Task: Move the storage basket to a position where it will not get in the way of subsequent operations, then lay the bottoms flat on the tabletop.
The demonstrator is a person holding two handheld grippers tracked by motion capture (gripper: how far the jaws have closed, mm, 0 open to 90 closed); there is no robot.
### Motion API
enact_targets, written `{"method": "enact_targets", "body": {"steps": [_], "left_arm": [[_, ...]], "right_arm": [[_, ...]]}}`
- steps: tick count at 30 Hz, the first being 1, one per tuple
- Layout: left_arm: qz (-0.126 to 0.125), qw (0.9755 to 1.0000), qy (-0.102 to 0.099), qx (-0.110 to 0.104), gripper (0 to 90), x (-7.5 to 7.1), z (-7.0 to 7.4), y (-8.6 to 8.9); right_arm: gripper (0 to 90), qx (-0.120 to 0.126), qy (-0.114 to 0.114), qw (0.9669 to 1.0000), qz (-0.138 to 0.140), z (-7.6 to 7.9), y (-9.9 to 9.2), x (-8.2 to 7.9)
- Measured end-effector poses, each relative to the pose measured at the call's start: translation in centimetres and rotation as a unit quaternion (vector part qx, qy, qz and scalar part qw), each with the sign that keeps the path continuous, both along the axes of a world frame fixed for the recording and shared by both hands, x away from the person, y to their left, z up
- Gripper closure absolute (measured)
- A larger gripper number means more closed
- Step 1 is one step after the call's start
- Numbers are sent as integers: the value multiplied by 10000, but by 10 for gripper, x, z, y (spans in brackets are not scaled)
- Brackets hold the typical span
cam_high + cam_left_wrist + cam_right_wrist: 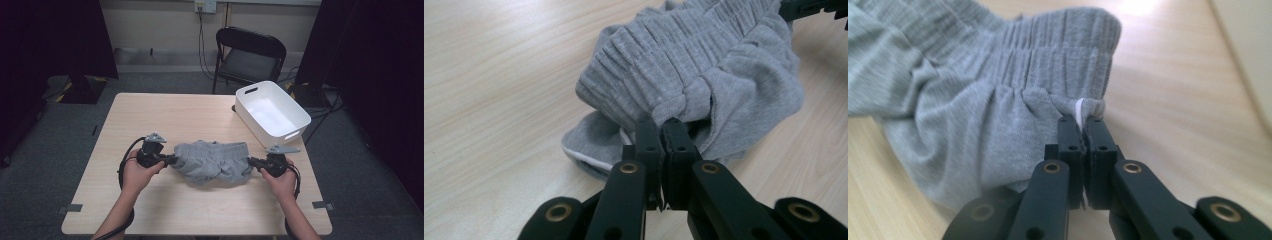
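A: Pale wood tabletop. Grey shorts bunched between both claws?

B: Yep, left claw and right claw each pinch the waistband. Soft, light, floppy; grip that elastic.

A pale wooden table with a light grain carries everything. A crumpled pair of grey shorts lies on it near the front edge, stretched between the left gripper and the right gripper, each pinched onto one end of the ribbed waistband. Beyond the right gripper, at the table's far corner, a white plastic bin with cut-out handles rests on the top, overhanging the edge.
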State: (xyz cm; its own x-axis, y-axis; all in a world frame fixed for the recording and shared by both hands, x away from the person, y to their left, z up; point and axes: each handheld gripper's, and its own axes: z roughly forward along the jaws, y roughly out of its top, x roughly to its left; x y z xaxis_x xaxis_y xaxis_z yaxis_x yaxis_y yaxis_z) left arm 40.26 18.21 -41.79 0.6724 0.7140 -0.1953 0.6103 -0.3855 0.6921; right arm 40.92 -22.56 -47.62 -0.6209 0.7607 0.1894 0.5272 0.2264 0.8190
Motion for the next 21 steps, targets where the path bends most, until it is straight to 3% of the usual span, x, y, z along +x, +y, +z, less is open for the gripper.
{"method": "enact_targets", "body": {"steps": [6,13,17,21], "left_arm": [[48,9999,-129,-49,879,-1,19,3],[71,9998,-190,-80,880,-1,31,6],[106,9997,-194,-85,880,0,32,6],[220,9995,-182,-119,880,3,27,7]], "right_arm": [[881,134,-202,9997,53,30,-1,0],[882,296,-248,9992,47,55,-3,4],[882,222,-288,9993,54,62,-2,5],[882,164,-315,9994,9,58,2,8]]}}
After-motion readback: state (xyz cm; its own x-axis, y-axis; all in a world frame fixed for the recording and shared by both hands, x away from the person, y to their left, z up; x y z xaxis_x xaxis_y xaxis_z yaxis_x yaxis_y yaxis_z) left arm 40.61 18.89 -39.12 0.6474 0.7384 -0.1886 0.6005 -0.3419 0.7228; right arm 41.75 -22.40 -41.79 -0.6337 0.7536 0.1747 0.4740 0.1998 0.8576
